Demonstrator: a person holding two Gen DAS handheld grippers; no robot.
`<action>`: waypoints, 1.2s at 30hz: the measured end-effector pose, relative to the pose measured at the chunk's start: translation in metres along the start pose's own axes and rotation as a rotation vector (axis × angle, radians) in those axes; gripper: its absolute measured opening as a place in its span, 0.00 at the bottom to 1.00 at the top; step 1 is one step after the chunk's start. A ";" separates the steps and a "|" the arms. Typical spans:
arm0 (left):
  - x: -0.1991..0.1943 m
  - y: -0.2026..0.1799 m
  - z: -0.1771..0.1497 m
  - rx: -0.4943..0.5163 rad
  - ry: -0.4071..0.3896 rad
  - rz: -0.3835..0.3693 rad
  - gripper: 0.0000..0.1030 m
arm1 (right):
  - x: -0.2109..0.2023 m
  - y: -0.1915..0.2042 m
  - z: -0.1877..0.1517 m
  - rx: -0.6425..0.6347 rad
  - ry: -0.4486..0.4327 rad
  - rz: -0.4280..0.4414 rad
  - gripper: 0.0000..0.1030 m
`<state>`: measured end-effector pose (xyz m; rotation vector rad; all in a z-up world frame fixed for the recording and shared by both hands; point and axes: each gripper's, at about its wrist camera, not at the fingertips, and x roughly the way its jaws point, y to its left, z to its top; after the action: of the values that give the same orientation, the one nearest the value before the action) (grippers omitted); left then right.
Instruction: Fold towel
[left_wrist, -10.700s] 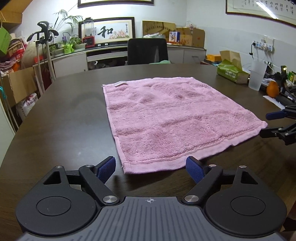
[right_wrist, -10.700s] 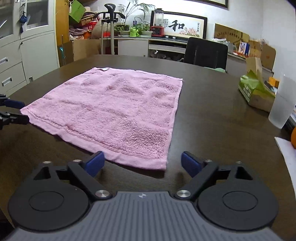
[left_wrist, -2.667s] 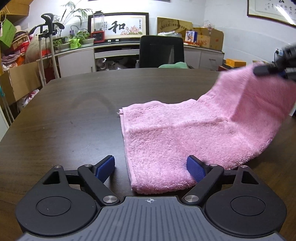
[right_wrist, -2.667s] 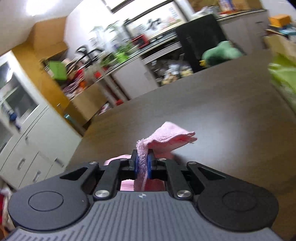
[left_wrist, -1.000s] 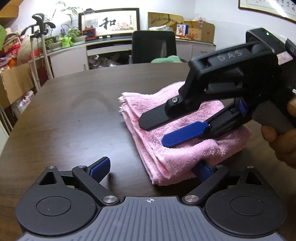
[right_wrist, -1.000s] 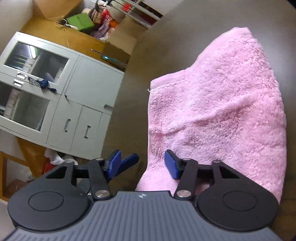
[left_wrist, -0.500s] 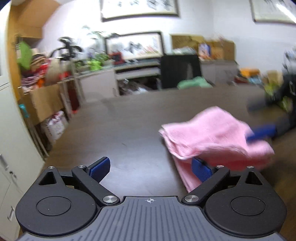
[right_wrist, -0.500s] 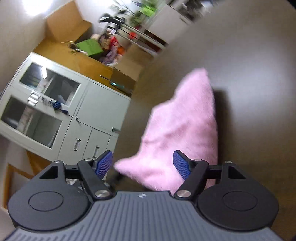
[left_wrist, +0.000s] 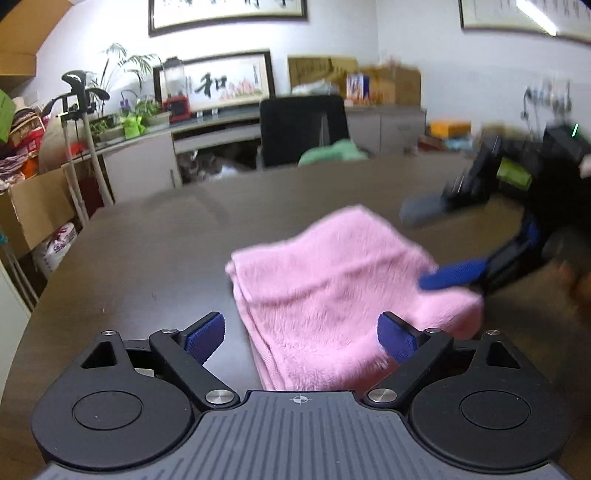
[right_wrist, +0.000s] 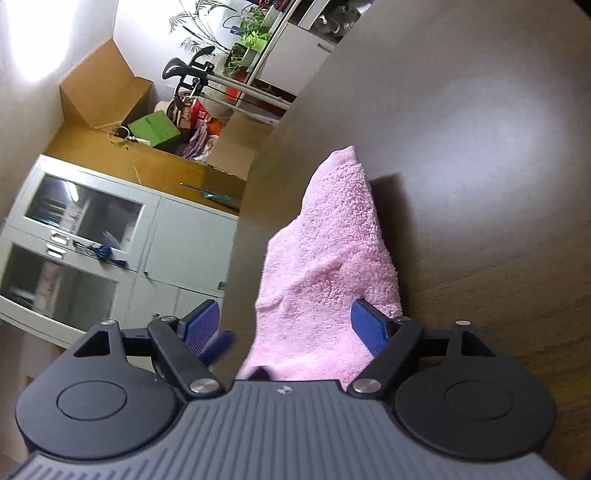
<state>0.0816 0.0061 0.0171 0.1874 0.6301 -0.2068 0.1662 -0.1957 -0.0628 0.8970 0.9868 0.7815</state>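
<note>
- On the dark brown wooden table (left_wrist: 147, 243) lies the pink terry towel (left_wrist: 332, 280), folded into a thick, multi-layered bundle.
- From the left wrist view its stacked edges face left, and its long axis runs from near the camera away across the table; from the right wrist view it stretches away from the camera to a narrow far corner.
- Left gripper (left_wrist: 301, 334): blue-padded fingers spread wide, the towel's near end lying between them; the right pad (left_wrist: 395, 336) sits at the towel's edge, the left pad (left_wrist: 205, 332) is clear of it. Nothing is clamped.
- Right gripper (right_wrist: 286, 325): fingers also wide apart, straddling the towel's near end without pinching it; in the left view it appears blurred at the right, one blue finger (left_wrist: 454, 273) at the towel's right edge.
- Compared with one second ago, the right gripper no longer lies across the towel's top but has drawn back to its right side.
</note>
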 end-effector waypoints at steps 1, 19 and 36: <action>0.000 0.000 0.000 0.002 0.000 0.005 0.89 | -0.001 0.005 0.001 -0.018 -0.010 0.011 0.78; 0.044 0.003 0.014 -0.025 0.012 -0.009 0.87 | 0.031 0.004 0.041 -0.114 -0.089 -0.187 0.47; 0.003 0.017 0.016 -0.125 -0.022 0.031 0.79 | -0.030 0.041 -0.023 -0.375 -0.019 -0.066 0.78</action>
<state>0.0969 0.0180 0.0294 0.0743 0.6160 -0.1394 0.1287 -0.1984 -0.0219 0.5442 0.8134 0.8650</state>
